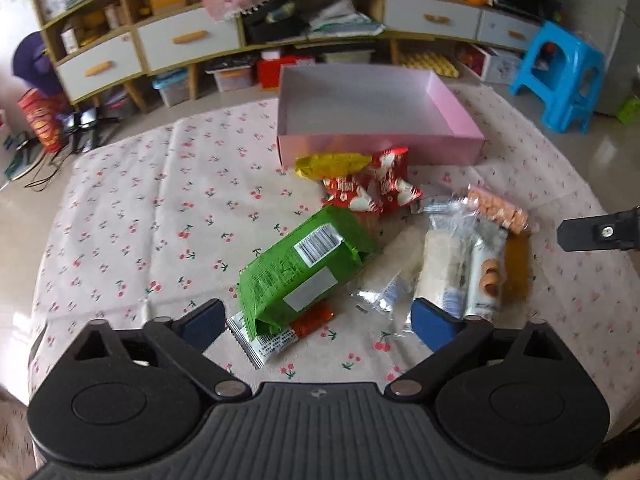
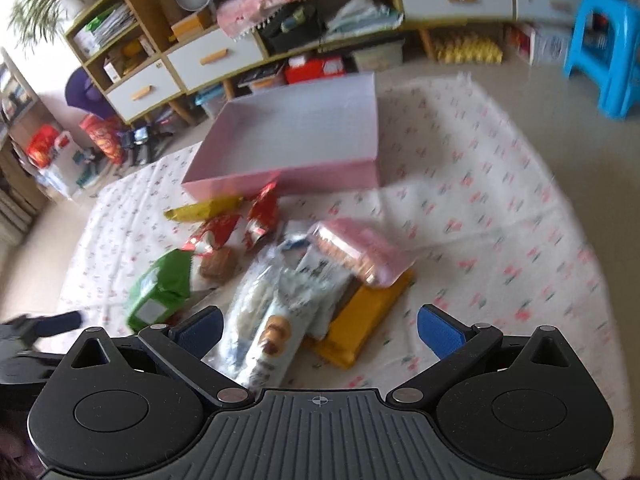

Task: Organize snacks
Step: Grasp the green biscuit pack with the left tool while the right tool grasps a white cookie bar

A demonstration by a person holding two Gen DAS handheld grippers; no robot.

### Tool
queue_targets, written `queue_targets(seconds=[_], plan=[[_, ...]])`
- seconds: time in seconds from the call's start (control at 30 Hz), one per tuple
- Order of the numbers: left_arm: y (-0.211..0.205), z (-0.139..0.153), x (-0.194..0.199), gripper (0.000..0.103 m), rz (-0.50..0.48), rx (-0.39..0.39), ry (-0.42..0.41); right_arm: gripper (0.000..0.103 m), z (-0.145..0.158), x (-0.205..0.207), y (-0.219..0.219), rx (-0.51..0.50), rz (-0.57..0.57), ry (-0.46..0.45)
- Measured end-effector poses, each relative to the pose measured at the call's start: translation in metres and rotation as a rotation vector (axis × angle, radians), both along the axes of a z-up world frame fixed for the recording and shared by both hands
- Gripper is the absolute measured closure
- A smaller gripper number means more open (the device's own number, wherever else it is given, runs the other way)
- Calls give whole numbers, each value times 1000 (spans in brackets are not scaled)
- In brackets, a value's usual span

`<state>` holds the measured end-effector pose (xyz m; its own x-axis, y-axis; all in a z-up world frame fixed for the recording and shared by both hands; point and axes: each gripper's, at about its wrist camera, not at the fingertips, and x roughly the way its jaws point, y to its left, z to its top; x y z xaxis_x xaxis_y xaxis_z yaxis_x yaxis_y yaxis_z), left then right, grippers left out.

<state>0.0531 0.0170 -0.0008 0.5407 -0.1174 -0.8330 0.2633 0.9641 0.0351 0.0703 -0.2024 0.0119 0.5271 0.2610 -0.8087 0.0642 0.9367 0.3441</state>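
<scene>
Both the left gripper (image 1: 318,322) and right gripper (image 2: 318,330) were held spread above heaped snacks (image 1: 404,248), the empty pink box (image 1: 460,130) waiting beyond to be filled.

Tabletop (image 1: 120,208) under a white cloth printed with small red cherries. Directly on it: open pink box (image 1: 460,136) at the far side; just before it, yellow packet (image 1: 332,164) and red packets (image 1: 384,188); nearer, green packet (image 1: 296,268), pale wrapped bars (image 1: 440,268), pink-wrapped biscuits (image 1: 496,208), orange-yellow packet (image 1: 518,264).
</scene>
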Motion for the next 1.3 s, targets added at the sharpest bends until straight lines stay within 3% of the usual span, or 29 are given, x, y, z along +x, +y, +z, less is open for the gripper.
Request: queue_targets(seconds=[0.13,0.23,0.37,0.43,0.6,0.7,0.97,1.1,1.3], plan=[[12,-12,19,18,-62,-67,93,0,-17,5,5,108,55,81],[19,-12,30,19,-104,-82,69,1,-28,7,15,173,89,125],[15,-15,29,20,-287,-41,-40,5,-39,11,26,193,83,172],[15,-18,31,23,-329,-45,-44,13,-44,14,28,200,74,186],[17,-28,42,25,-330,-68,-27,32,-54,18,30,190,58,220],[18,-28,48,34,-302,-78,-22,43,-61,22,31,191,54,235],[15,-37,55,40,-257,-2,-23,49,-72,25,34,164,49,253],[11,-40,56,40,-251,26,-30,66,-73,25,34,167,55,255],[5,-38,53,46,-232,69,-30,67,-72,25,33,159,57,250]])
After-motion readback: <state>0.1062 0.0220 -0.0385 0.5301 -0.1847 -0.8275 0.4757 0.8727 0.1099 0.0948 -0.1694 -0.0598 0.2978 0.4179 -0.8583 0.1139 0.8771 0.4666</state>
